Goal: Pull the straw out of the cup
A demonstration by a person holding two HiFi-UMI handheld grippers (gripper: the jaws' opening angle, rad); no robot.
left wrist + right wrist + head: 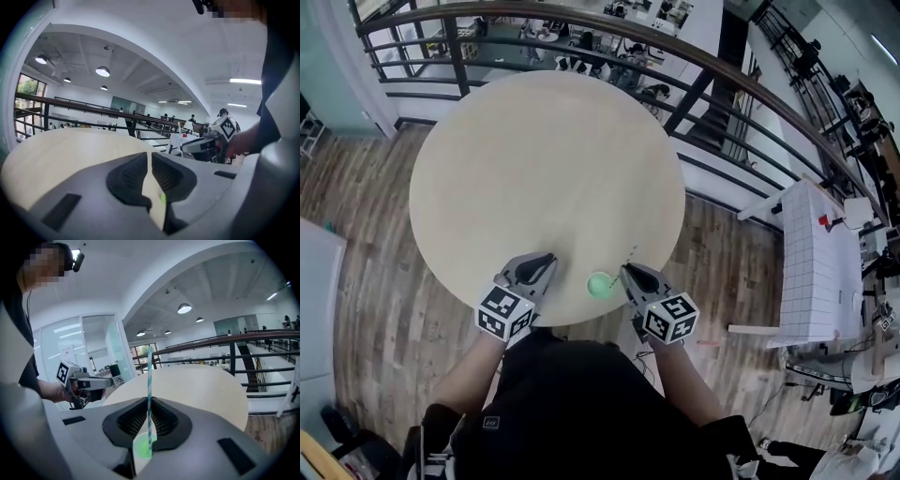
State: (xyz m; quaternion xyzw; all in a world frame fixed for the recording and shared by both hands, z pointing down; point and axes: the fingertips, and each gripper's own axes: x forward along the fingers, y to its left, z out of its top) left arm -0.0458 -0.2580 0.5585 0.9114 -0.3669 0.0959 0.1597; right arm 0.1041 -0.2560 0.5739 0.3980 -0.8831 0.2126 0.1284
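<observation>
Straw (149, 380), thin, light and probably easy to crush, points toward 12 o'clock, pinched gently near its lower end by the right gripper (149, 420) above the green cup (140, 447) at the table's (544, 169) 6 o'clock edge. The left gripper (149, 171) is closed on nothing.

From my remote seat I see a round pale wooden bench (544, 178) on a brown wood-plank floor (384, 272), with a dark metal railing (232, 359) curving round its far side. Beyond the railing lies a lower level (its furniture is too small to make out). A white grid-patterned table (811, 272) stands to the right. Round ceiling lamps (102, 71) glow under a white arched ceiling (154, 47), and glass partitions (70, 343) line one side.
</observation>
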